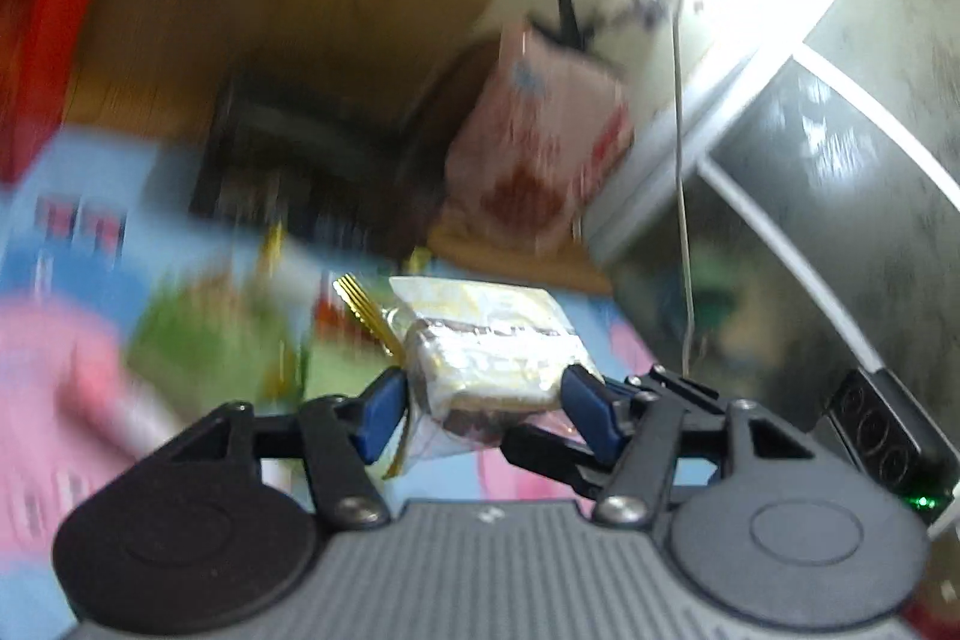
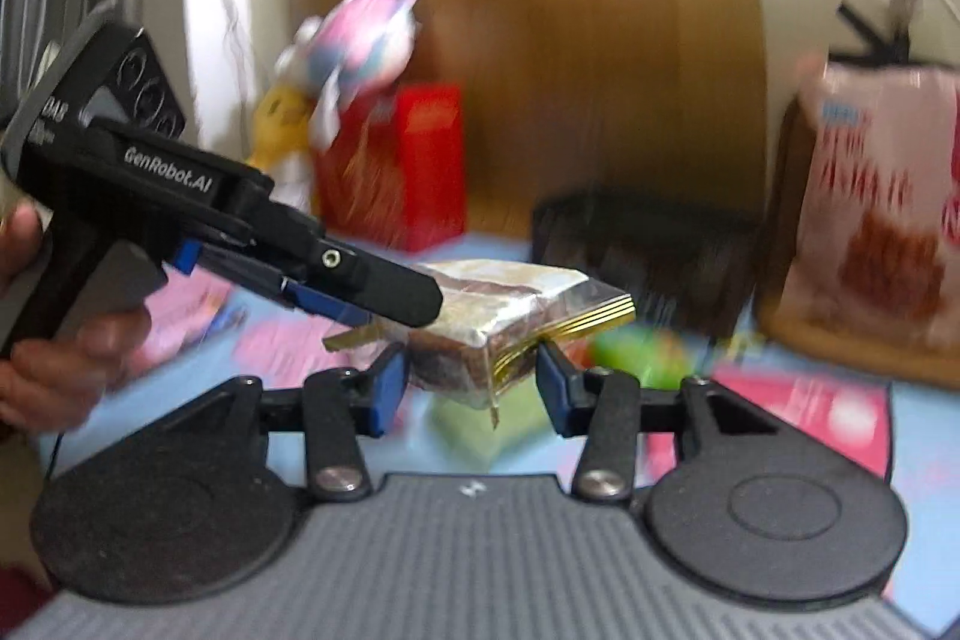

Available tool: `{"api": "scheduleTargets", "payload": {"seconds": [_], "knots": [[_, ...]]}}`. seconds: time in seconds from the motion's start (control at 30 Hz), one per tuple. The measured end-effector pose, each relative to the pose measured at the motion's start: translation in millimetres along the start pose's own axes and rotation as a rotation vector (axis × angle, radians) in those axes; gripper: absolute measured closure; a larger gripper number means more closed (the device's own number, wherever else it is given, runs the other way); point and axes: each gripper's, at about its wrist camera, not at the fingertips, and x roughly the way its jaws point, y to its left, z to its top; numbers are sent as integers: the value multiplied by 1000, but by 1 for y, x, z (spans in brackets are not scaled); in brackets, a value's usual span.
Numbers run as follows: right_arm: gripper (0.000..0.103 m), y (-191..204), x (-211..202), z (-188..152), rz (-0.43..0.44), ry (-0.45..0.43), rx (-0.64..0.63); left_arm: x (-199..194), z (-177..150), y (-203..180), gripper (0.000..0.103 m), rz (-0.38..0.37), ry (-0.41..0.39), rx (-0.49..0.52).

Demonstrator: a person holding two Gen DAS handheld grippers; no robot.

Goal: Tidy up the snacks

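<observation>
Surface: blue play mat [image 2: 918, 436] printed with pink and green cartoon shapes, blurred in both views; a wooden board [image 2: 576, 40] stands behind it.
Snack: one wrapped cake slice [image 1: 486, 361], clear film with gold-striped ends, held up off the mat between both grippers.
Left gripper [image 1: 486, 400]: blue pads press the two sides of the cake slice; clamped on it.
Right gripper [image 2: 474, 379]: blue pads sit at the other end of the same packet, against its gold-striped wrapper; they look closed on it.
Hand [image 2: 66, 340]: wrapped around the left gripper's black handle, at the left of the right wrist view.
Black tray [image 2: 648, 244]: on the mat behind the snack.
Pink snack bag [image 2: 882, 226]: upright at the right, against the wall.
Red box [image 2: 414, 160]: stands beside the wooden board, with a pink plush toy [image 2: 360, 34] above it.
</observation>
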Motion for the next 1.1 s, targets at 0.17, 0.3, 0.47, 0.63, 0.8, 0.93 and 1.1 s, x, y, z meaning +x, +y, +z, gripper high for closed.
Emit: {"api": "scheduleTargets", "payload": {"seconds": [0.17, 0.3, 0.47, 0.63, 0.8, 0.93, 1.1], "knots": [[54, -57, 68, 69, -34, 10, 23, 53, 88, 16, 45, 94, -18, 9], [55, -89, 120, 82, -81, 56, 15, 106, 120, 45, 45, 192, 5, -12], [53, -112, 166, 77, -171, 104, 33, 135, 132, 70, 46, 226, 5, -33], [28, -146, 106, 65, -185, -80, 270, 89, 129, 87, 23, 308, -189, 23], [26, -176, 105, 32, -168, -53, 525, 121, 117, 137, 26, 318, -23, -166], [21, -174, 128, 13, -129, 13, 609, 135, 100, 147, 35, 304, 12, -223], [13, -167, 132, 2, -70, 35, 694, 123, 91, 130, 34, 349, 23, -201]]}}
